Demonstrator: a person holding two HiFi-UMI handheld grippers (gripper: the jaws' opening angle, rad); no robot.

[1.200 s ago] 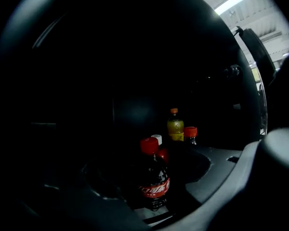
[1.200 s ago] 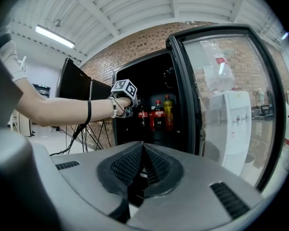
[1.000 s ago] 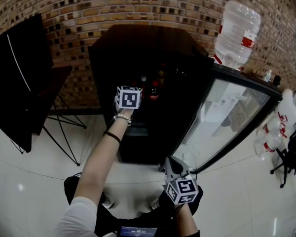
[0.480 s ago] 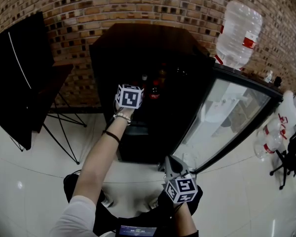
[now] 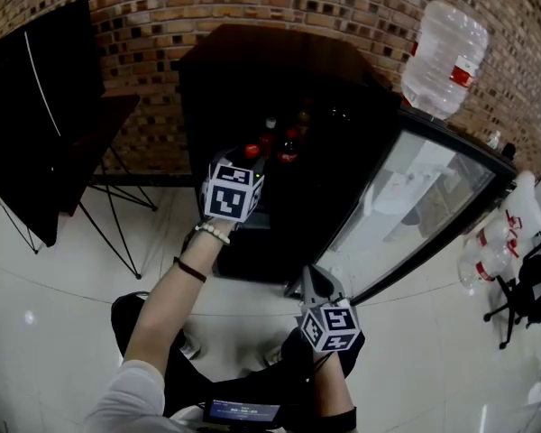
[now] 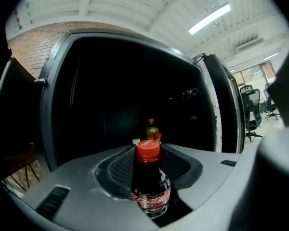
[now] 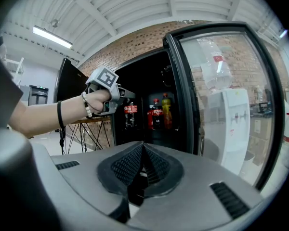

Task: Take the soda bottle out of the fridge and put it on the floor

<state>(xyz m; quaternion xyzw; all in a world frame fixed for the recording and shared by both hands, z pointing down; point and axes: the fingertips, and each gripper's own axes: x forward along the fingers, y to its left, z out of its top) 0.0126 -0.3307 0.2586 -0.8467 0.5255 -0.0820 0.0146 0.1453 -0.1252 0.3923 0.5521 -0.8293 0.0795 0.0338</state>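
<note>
A dark cola soda bottle (image 6: 151, 186) with a red cap and red label stands upright between the pads of my left gripper (image 6: 149, 163), which is shut on it. In the head view this gripper (image 5: 250, 162) holds the bottle (image 5: 251, 152) just in front of the open black fridge (image 5: 279, 79). The right gripper view shows the bottle (image 7: 130, 112) outside the fridge opening. Other bottles (image 7: 157, 113) remain on the shelf inside. My right gripper (image 5: 308, 284) hangs low near the glass door (image 5: 415, 206), shut with nothing in it (image 7: 143, 150).
The fridge door stands swung open to the right. A water dispenser with a big jug (image 5: 444, 57) is behind it. A black panel (image 5: 36, 124) and a wire-legged stand (image 5: 117, 197) are at the left. White tiled floor (image 5: 63, 314) lies below; water bottles (image 5: 491, 251) sit at right.
My left gripper has drawn back from the fridge shelf toward me, and the red-capped bottle now shows in front of it. The right gripper has hardly moved.
</note>
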